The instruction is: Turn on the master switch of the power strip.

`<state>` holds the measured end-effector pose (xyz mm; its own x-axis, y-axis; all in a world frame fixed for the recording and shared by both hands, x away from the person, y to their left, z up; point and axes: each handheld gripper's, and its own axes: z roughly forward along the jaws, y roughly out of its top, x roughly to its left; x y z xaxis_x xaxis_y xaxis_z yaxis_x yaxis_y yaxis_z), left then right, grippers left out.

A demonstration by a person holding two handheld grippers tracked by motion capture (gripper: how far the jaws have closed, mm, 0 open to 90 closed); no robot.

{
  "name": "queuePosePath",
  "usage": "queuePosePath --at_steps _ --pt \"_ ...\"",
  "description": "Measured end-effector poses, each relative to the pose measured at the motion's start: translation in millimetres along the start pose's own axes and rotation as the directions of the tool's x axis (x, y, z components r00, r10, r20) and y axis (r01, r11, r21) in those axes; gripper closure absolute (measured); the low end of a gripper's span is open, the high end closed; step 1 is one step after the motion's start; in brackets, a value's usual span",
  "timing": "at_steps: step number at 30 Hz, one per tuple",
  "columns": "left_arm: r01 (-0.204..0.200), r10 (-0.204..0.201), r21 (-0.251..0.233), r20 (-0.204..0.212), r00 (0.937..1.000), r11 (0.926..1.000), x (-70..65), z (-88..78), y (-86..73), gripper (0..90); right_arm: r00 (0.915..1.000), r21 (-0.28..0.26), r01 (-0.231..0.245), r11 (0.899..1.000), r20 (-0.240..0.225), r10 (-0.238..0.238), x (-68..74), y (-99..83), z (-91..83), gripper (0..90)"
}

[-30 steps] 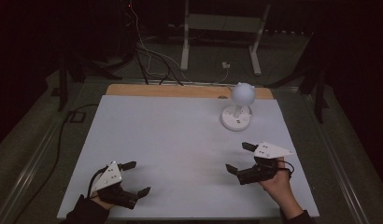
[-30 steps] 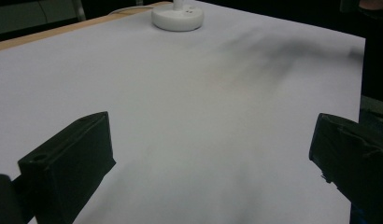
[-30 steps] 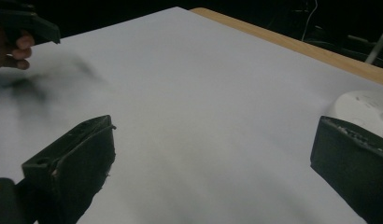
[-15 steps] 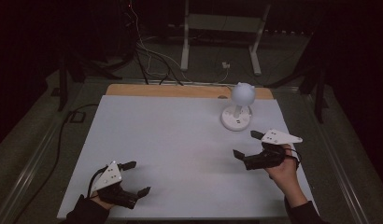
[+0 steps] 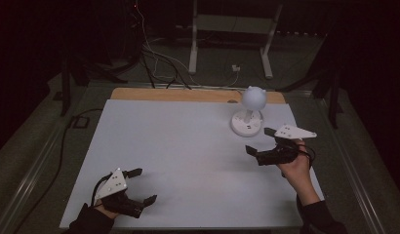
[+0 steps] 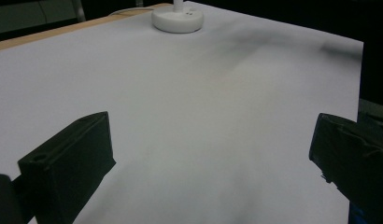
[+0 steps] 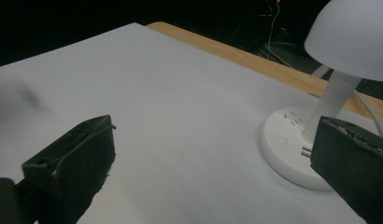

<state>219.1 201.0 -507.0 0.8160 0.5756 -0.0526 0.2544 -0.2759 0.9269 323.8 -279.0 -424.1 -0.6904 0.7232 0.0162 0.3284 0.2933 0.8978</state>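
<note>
Fingers spread wide on both the right gripper (image 5: 260,141) and left gripper (image 5: 142,185), the right nearing a white lamp (image 5: 249,111) on the bench (image 5: 188,141), likely best gripped squarely at its slim stem.

Table (image 5: 188,161): top covered in a plain white sheet, no pattern; a bare strip of light tan wood (image 5: 173,94) shows along the far edge, behind the lamp.

Lamp (image 5: 250,112): all white. Domed shade, stem and round base are the same matte white, with small dark marks on the base's top face.

Left gripper (image 5: 144,186), near-left of the lamp: black jaws, pale grey three-cornered plate on top.

Right gripper (image 5: 259,140), just beside the lamp's base: black jaws, pale grey plate.

Sleeve (image 5: 320,217): black.

Floor around the table: dull grey-green. Cables (image 5: 154,53) beyond the lamp: white and black.
</note>
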Motion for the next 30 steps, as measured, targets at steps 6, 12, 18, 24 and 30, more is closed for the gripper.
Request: queuePosePath --at_steps 6,12,18,24,30 --pt "0.001 -0.001 -0.002 0.0 1.0 1.0 0.0 -0.2 0.1 0.3 0.9998 0.001 -0.017 1.0 0.011 0.017 -10.3 2.4 3.7 0.0" --pt "0.001 -0.001 0.0 0.0 1.0 1.0 0.1 0.2 0.0 0.3 0.9991 0.0 -0.031 1.0 0.028 0.031 -21.3 5.3 7.3 0.0" --pt "0.003 -0.003 -0.001 0.0 1.0 1.0 0.1 0.1 -0.1 0.3 0.9976 0.006 -0.048 0.999 0.05 0.047 -32.8 5.6 12.3 0.0" --pt "0.002 -0.002 0.001 0.002 1.0 1.0 0.1 0.3 -0.1 0.3 0.9942 0.014 -0.082 0.997 0.071 0.08 -47.6 2.0 20.6 0.1" --pt "0.004 -0.004 0.0 0.001 1.0 1.0 0.0 0.5 -0.1 0.3 0.9912 0.018 -0.105 0.994 0.083 0.103 -60.3 1.2 30.5 0.0"
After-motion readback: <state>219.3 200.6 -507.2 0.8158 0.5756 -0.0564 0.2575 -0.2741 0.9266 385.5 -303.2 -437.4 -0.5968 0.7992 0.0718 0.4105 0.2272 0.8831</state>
